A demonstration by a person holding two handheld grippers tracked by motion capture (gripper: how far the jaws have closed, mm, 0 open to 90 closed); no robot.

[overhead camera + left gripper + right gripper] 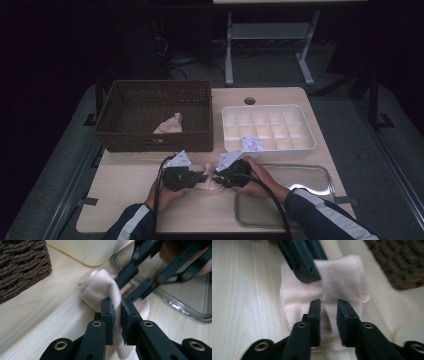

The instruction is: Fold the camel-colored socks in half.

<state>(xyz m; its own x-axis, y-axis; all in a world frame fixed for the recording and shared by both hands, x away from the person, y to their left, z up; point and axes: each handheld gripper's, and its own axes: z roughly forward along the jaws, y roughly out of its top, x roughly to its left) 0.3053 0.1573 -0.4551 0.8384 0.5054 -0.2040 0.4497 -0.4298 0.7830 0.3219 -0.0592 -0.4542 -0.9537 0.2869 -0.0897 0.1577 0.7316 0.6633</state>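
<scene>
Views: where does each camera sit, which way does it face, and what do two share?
High view: above the person's side, looking forward and down on the table; both forearms show.
Left gripper view: on the left gripper, along its jaws, shut on the pale cloth.
Right gripper view: on the right gripper, along its jaws.
Shared: that cloth.

A dark woven basket (154, 116) stands at the far left of the pale wooden surface (125, 200), with a pinkish cloth (169, 124) lying inside it. Just beside it to the right sits a white compartment tray (268, 126) holding a crumpled white item (252, 144). Nearer, at the right edge, lies a clear shallow tray (300, 175).
</scene>
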